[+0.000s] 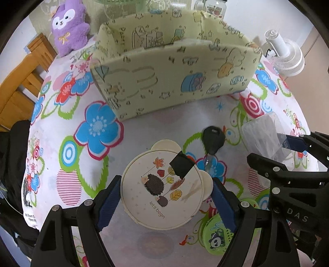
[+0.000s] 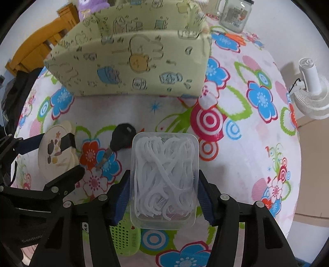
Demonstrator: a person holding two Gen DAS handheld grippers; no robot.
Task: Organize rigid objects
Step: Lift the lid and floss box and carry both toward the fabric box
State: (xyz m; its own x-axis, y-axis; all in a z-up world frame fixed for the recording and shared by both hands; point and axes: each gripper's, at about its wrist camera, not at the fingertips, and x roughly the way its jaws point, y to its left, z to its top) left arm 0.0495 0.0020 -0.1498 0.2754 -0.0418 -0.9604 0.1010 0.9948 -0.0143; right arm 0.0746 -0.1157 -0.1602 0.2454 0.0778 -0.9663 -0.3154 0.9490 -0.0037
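Observation:
A round cream tin [image 1: 144,203] with a hedgehog picture and a square of black tape sits between the blue pads of my left gripper [image 1: 166,180], which is shut on its sides just above the flowered tablecloth. My right gripper [image 2: 164,174] is shut on a clear plastic box of white floss picks [image 2: 164,164], held over the cloth. In the right wrist view the tin [image 2: 55,152] appears at the left. A black car key [image 1: 212,139] lies on the cloth between the two held things. The pale green cartoon-printed storage box [image 1: 174,78] stands open-topped behind them.
A green panda case [image 1: 216,240] lies on the cloth under the grippers. A glass jar [image 2: 236,14] stands at the back right, a purple plush toy [image 1: 68,26] at the back left. A white fan [image 2: 312,90] stands off the table's right edge, a wooden chair [image 1: 20,82] to the left.

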